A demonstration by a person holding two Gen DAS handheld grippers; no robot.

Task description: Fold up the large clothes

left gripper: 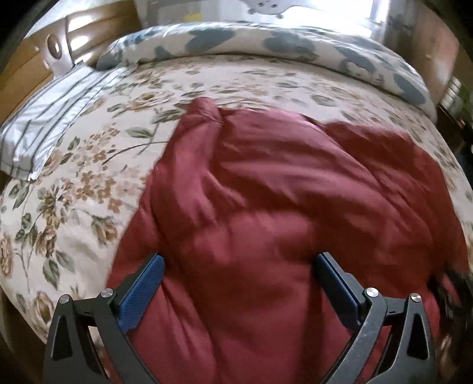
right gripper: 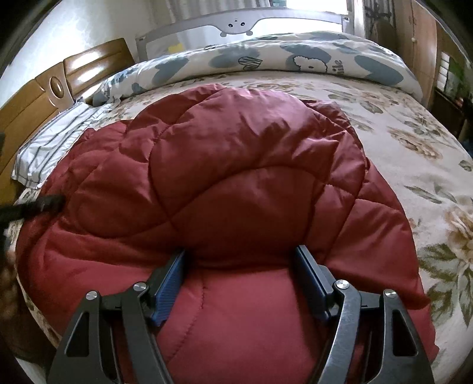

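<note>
- Close under my left claw (left gripper: 238, 264), the red puffy coat (left gripper: 266, 206) lies on the bed. My left claw's two blue pads (left gripper: 142, 292) stand wide open, one on each side of a soft hump of coat. They do not squeeze it.
- Close under my right claw (right gripper: 241, 267), I see the same red puffy coat (right gripper: 224, 165). Its two pads sit on both sides of a fat fold. This claw's jaws have been opening, and I cannot tell if the pads press on the coat.
- On the left edge of the right view, a dark blurry thing (right gripper: 32, 206) pokes in over the coat. I cannot tell what it is.
- Past the coat, the flowery bed sheet (left gripper: 88, 177) spreads out all around it.
- Farther left, a striped pillow (left gripper: 50, 124) rests by the wooden headboard (left gripper: 35, 56).
- At the far side, a rolled white and blue blanket (right gripper: 295, 62) lies across the bed.
- Behind it stands a grey bed rail (right gripper: 236, 23) with bright window light.
</note>
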